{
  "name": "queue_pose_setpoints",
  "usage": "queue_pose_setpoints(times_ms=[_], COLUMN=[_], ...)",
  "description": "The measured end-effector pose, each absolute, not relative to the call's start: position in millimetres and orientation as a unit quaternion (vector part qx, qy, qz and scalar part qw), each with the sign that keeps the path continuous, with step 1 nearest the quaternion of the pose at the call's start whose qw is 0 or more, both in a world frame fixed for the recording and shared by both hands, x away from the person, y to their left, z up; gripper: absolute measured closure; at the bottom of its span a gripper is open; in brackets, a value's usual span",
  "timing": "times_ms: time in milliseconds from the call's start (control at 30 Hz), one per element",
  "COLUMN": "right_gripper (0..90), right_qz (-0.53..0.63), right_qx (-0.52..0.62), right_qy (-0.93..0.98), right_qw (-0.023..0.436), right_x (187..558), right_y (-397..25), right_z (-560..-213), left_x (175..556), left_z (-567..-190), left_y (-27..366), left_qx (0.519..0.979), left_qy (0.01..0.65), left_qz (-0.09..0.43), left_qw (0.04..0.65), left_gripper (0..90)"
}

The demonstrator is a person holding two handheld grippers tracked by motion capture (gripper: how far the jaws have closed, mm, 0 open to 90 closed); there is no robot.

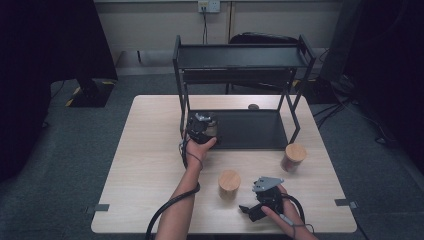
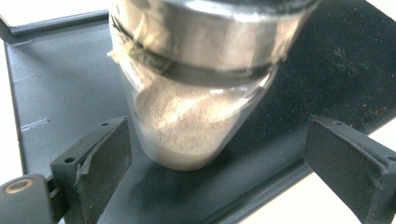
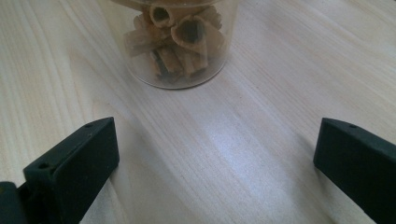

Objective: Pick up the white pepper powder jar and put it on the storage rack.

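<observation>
A glass jar of beige powder (image 2: 187, 126) stands on the black lower shelf (image 2: 60, 79) of the rack. My left gripper (image 2: 217, 126) is open, one jaw on each side of the jar's base, neither pressing it. From above, the left gripper (image 1: 202, 127) sits over the shelf's front left corner and hides that jar. My right gripper (image 3: 218, 123) is open over bare wood, with a glass jar of brown tube-shaped pieces (image 3: 175, 42) a short way ahead. Near the table's front edge the right gripper (image 1: 250, 207) lies beside a wooden-lidded jar (image 1: 229, 184).
The black two-tier rack (image 1: 240, 55) stands at the back of the wooden table (image 1: 145, 165). A second wooden-lidded jar (image 1: 293, 156) stands right of the rack's front leg. A small dark disc (image 1: 253, 106) lies behind the lower shelf.
</observation>
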State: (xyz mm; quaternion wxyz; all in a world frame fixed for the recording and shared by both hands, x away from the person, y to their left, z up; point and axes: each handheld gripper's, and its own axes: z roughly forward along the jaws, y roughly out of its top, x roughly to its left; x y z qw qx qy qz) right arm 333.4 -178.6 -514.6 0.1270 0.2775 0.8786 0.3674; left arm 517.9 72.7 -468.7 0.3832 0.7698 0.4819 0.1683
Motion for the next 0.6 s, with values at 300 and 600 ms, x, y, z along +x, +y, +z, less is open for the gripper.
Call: queue_pose_setpoints(times_ms=[300, 600], right_gripper=[0.0, 0.0], right_qz=[0.367, 0.367], right_qx=[0.277, 0.277], right_qy=[0.879, 0.879], right_qw=[0.127, 0.127], right_x=[333, 333], right_y=[-179, -179], right_z=[-515, -515], left_x=[511, 505], left_z=[-471, -472], left_y=[73, 71], left_qx=[0.764, 0.763], left_qy=[0.49, 0.49], left_qz=[0.172, 0.172], left_qw=[0.382, 0.384], left_gripper=[7.6, 7.9])
